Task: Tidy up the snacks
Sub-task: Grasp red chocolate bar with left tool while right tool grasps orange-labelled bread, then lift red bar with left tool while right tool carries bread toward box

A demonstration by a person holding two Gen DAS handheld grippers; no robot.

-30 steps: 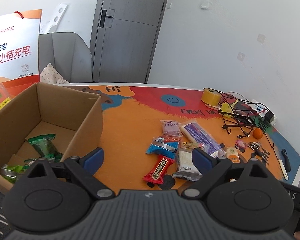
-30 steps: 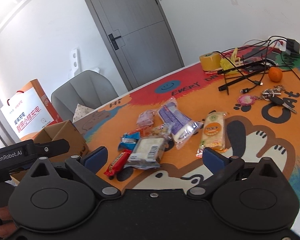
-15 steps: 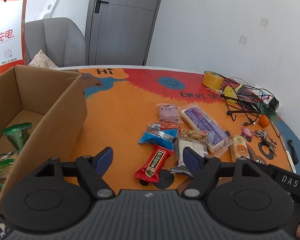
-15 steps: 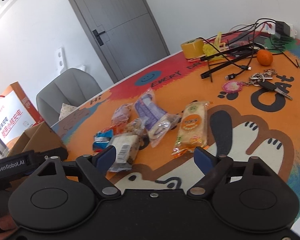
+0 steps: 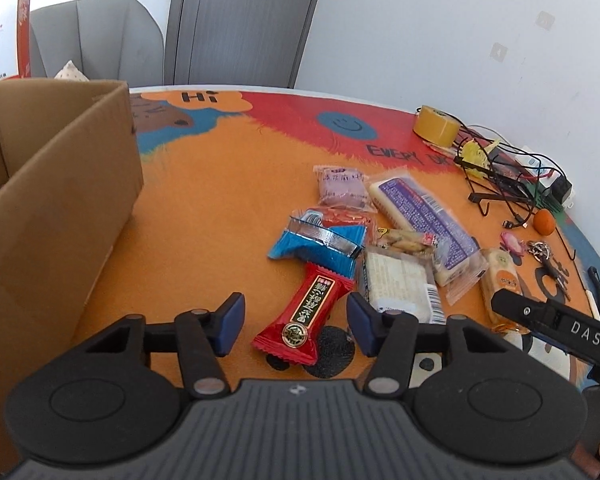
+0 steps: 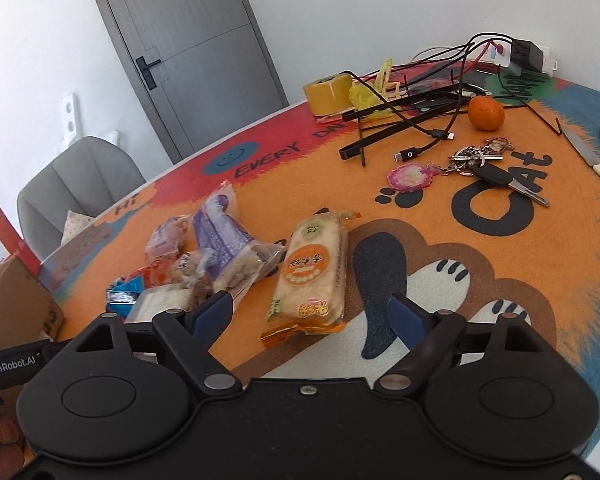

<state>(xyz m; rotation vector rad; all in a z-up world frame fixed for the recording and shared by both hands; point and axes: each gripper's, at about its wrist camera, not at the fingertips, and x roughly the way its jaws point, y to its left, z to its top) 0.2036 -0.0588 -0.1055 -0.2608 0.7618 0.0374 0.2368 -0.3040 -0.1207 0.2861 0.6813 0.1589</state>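
A pile of snack packets lies on the orange mat. In the left wrist view my left gripper [image 5: 296, 320] is open, its fingers either side of a red bar packet [image 5: 306, 312]. Beyond it lie a blue packet [image 5: 320, 244], a white packet [image 5: 398, 282], a purple-labelled pack [image 5: 424, 216] and a pink packet [image 5: 342, 186]. A cardboard box [image 5: 56, 208] stands at the left. In the right wrist view my right gripper [image 6: 310, 314] is open just before an orange cracker pack [image 6: 314, 276]; the purple-labelled pack [image 6: 224, 236] lies left of it.
At the back right lie a yellow tape roll [image 6: 328, 94], tangled black cables [image 6: 420, 108], a tangerine [image 6: 486, 114], keys [image 6: 480, 164] and a knife [image 6: 594, 160]. A grey chair [image 5: 96, 36] and a door stand behind the table.
Both grippers have moved forward and lower toward the snacks. The left now straddles the red bar; the right has closed in on the orange cracker pack. Both stay open.
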